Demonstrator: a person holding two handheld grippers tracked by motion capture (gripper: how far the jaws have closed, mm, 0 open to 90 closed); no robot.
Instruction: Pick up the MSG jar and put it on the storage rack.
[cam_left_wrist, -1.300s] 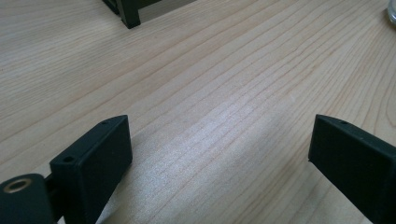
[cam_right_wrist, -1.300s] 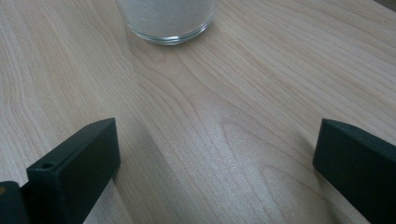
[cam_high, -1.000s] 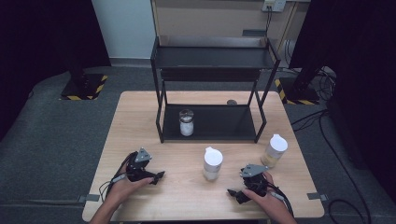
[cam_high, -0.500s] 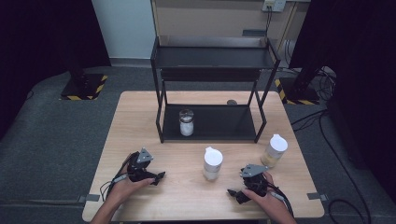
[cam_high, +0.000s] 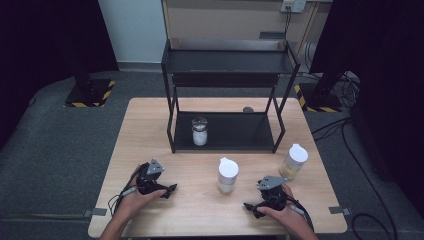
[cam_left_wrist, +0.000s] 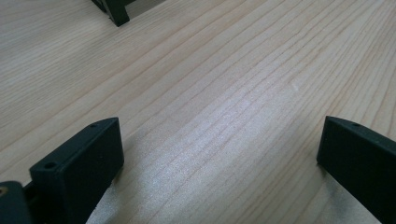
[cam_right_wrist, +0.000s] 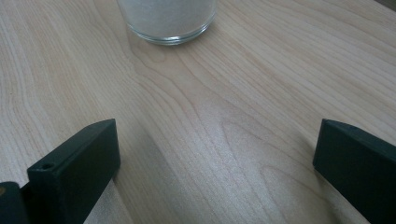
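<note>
Low over the table, both hands rest near its front edge. The left gripper has its jaws spread wide over bare wood. The right gripper, equally wide, has a jar just ahead of its fingers.

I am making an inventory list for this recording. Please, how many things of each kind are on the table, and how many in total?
Jars with white lid: 2, the middle jar and the right jar
Open glass jar on the rack's lower shelf: 1
Black two-shelf rack: 1
Hand-held grippers: 2, left gripper and right gripper, both open
Total: 6
</note>
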